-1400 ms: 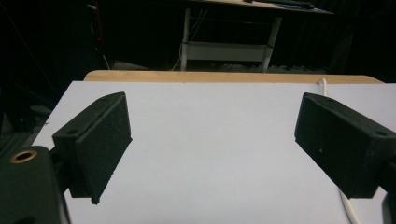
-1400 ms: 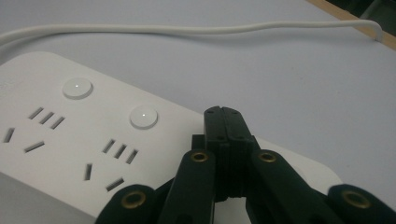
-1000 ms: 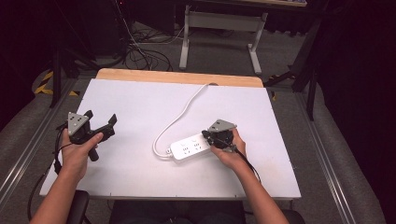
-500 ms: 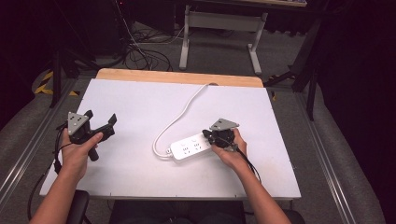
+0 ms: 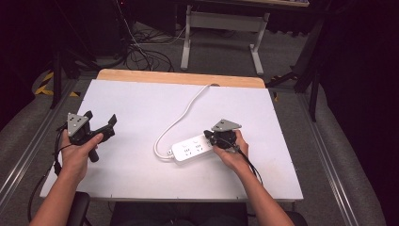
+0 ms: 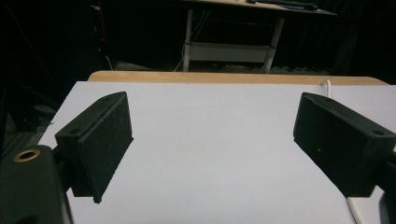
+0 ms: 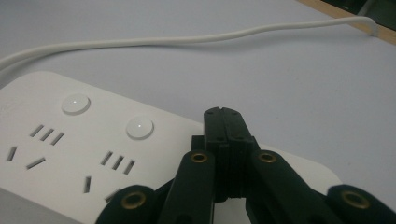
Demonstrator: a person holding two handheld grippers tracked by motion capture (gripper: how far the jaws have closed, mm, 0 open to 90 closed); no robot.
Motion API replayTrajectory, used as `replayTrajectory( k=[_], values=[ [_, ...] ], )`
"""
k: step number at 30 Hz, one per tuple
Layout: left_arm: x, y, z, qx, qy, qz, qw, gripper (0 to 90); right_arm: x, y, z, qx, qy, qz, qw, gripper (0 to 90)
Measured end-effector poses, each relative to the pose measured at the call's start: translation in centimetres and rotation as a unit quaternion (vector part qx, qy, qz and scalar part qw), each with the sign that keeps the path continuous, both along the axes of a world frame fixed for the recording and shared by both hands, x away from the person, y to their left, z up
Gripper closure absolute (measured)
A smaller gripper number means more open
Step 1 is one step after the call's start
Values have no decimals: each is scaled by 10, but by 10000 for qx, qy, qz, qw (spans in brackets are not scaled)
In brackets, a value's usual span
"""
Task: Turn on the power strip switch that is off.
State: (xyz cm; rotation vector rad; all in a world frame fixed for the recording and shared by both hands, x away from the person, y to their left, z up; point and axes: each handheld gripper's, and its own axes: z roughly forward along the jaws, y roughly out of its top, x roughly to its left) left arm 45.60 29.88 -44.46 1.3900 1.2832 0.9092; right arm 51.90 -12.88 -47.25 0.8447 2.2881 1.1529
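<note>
Power strip [image 5: 192, 148] end under right claw [image 5: 210, 138]

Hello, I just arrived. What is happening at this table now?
A person sits at a white table with a two-jaw gripper in each hand. The right gripper, jaws shut, rests its tips over the end of a white power strip, near its round switch buttons; nothing is held between the jaws. The strip's white cable loops toward the far edge. The left gripper waits apart at the left side, jaws wide open, nothing between them.
</note>
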Motion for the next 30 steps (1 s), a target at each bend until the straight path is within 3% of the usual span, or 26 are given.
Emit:
replayTrajectory(
  k=[5,12,17,30],
  values=[
    [0,1,0,10,-6,23,10000,124,0,-1,1,48,-14,1,10000,900],
    [0,1,0,5,-11,36,10000,124,-6,-3,12,496,-236,122,9984,900],
    [0,2,0,14,-13,43,10000,124,-9,-12,21,909,-441,161,9948,891],
    [-1,2,0,24,-2,40,10000,124,-17,-44,35,1486,-670,39,9866,833]
  ],
)
